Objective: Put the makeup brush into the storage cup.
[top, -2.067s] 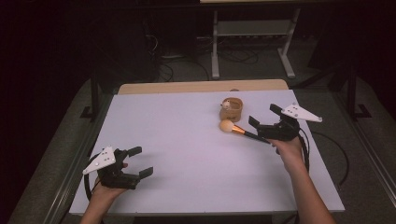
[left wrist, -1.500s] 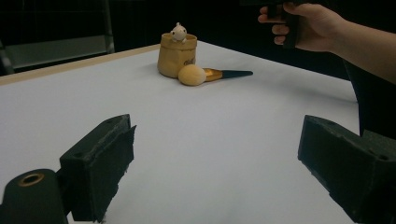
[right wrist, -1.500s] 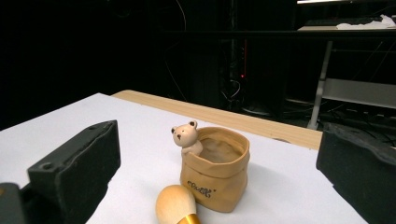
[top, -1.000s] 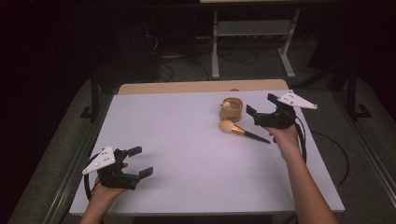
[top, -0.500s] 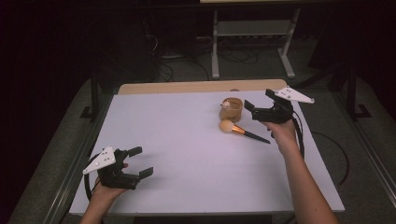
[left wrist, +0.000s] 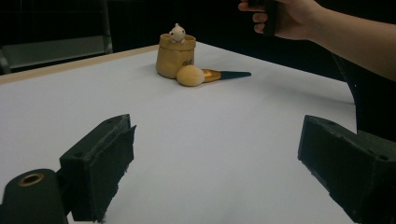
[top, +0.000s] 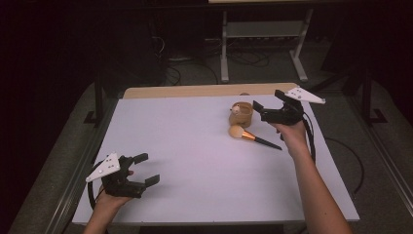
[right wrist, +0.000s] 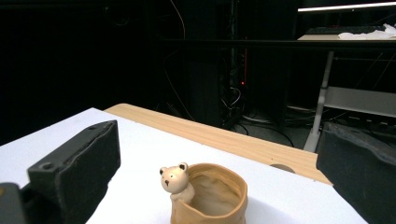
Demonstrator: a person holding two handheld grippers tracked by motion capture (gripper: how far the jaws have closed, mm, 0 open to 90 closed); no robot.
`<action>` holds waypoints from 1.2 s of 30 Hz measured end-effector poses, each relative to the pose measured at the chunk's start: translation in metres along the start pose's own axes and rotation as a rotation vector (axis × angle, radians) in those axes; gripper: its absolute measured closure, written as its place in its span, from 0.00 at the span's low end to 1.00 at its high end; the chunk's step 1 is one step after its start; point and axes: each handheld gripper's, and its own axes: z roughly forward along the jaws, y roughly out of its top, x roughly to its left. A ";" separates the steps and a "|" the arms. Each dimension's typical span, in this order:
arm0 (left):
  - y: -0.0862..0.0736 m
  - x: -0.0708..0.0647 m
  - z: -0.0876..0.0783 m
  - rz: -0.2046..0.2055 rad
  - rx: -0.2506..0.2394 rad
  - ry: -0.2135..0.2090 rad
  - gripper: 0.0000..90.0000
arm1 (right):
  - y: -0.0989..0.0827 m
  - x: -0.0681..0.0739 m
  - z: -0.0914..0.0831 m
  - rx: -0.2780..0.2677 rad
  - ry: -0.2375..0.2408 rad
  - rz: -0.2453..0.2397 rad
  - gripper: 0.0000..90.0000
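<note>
The right hand-held gripper (top: 267, 110), jaws open and empty, hovered beside the bear pot (top: 241, 113), likely needing to descend and grasp it next.

High view: fixed above the person's side, looking forward and down; takes in the whole white desk (top: 195, 161), dark floor and a metal stand beyond the far edge. Left gripper view: low, close to the desk surface at the near left, facing across toward the far right; its own two jaws frame the bottom corners. Right gripper view: low and close at the far right, facing the desk's far wooden edge and the dark room behind. All three views share the tan bear pot (top: 241, 113) (left wrist: 175, 55) (right wrist: 208, 195); high and left views share the makeup brush (top: 253, 137) (left wrist: 208, 75).
</note>
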 end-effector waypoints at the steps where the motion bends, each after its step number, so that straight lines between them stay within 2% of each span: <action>1: 0.000 0.000 0.000 -0.002 -0.001 0.000 0.11 | 0.000 -0.001 0.001 0.000 -0.001 -0.002 0.00; 13: 0.000 -0.001 0.001 -0.010 -0.001 -0.004 0.11 | 0.001 -0.004 0.007 0.009 0.004 0.009 0.00; 20: 0.000 -0.001 0.001 -0.009 -0.001 -0.004 0.11 | 0.006 -0.004 0.012 0.010 0.011 -0.010 0.00; 29: 0.000 -0.001 0.001 -0.009 -0.004 -0.006 0.11 | 0.010 -0.004 0.013 0.055 0.015 -0.019 0.00; 36: 0.000 -0.001 0.001 -0.011 -0.005 -0.006 0.11 | 0.010 -0.005 0.015 0.111 0.020 -0.034 0.00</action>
